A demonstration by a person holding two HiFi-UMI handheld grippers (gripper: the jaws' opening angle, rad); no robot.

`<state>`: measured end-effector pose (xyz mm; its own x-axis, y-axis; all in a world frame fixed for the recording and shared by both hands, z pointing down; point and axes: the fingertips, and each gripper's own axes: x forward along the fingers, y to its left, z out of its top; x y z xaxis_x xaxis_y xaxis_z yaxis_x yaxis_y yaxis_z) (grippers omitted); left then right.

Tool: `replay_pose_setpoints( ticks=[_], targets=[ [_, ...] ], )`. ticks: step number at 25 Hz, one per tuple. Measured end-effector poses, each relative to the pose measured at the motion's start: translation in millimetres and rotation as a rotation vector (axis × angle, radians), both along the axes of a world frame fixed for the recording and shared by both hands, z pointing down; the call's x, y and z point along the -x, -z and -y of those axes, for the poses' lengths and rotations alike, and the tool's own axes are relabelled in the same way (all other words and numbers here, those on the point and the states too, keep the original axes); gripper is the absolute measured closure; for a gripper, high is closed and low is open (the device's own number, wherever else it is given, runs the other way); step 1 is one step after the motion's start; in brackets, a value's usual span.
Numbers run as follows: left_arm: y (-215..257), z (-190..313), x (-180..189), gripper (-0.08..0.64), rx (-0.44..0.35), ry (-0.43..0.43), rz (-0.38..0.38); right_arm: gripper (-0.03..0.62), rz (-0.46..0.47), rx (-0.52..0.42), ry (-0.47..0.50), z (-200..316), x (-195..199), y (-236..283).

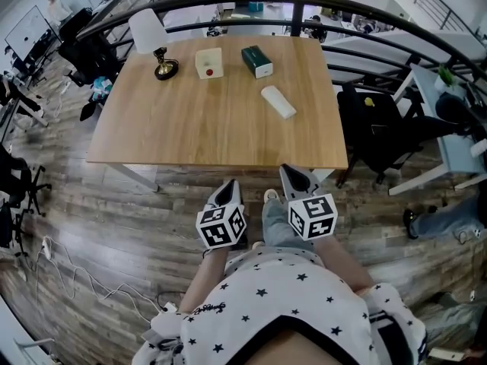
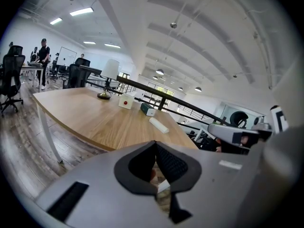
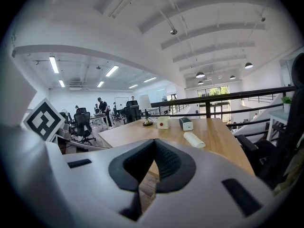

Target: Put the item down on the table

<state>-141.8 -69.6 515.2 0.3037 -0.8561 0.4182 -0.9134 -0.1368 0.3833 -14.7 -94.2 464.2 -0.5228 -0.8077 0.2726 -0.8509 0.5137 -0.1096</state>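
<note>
Both hand-held grippers closed and empty, held short of the tabletop

The left hand-held gripper has its jaws together at the tips with nothing between them, and the left gripper view shows only floor through the small gap behind its pads. The right hand-held gripper, just beside it, is likewise closed on nothing. Both hang over the wooden floor close to the person's body, touching no object, with the near edge of the tabletop just ahead of them. A white oblong item lies flat on the tabletop, ahead of the right hand-held gripper. Farther beyond it sit a dark green box, a cream box with a red dot and, ahead-left of the left hand-held gripper, a lamp.
</note>
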Motion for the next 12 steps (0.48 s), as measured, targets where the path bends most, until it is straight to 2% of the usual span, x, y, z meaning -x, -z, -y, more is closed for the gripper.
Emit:
replay_pose_setpoints(
  ticks=[12],
  targets=[
    [-4.1,0.1,-4.5,0.549,0.010,-0.007,0.004,0.598,-0.007,0.007,-0.010,3.3,-8.0,-2.7]
  ],
)
